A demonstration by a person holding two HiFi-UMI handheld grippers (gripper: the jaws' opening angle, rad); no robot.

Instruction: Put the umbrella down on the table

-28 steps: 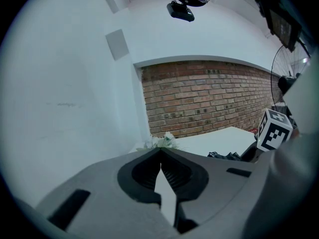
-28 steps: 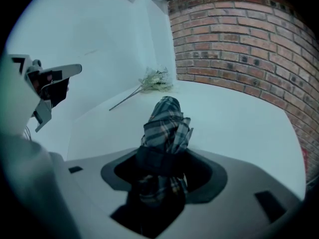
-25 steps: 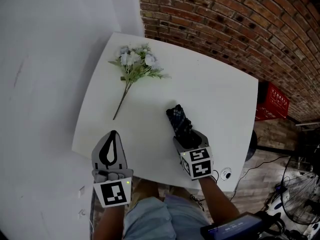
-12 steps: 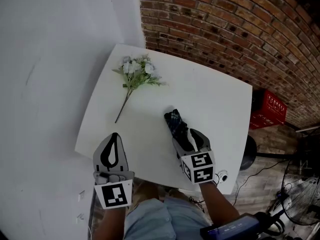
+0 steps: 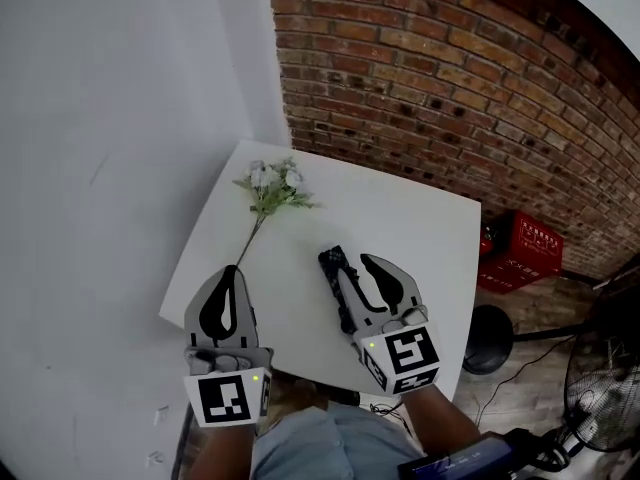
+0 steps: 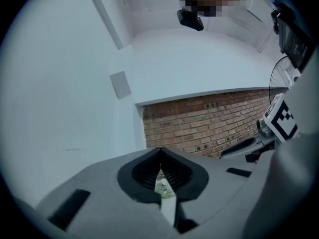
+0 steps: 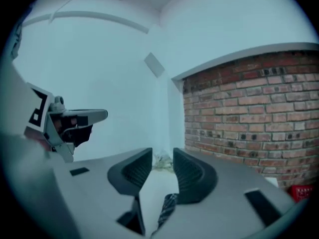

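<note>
umbrella (image 5: 332, 266) dk plaid | table (image 5: 410, 223) wht | crate (image 5: 520, 253) red | flowers (image 5: 272, 180) wht

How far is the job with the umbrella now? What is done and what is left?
Done: the umbrella lies on the table. In hand: nothing; the right hand-held gripper hangs above it, jaws apart though just closing, nothing between them. Left: nothing visible.

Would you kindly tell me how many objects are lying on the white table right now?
2: a bunch of flowers at the far left of the table, and a folded umbrella near its front; the front edge is partly hidden.
</note>
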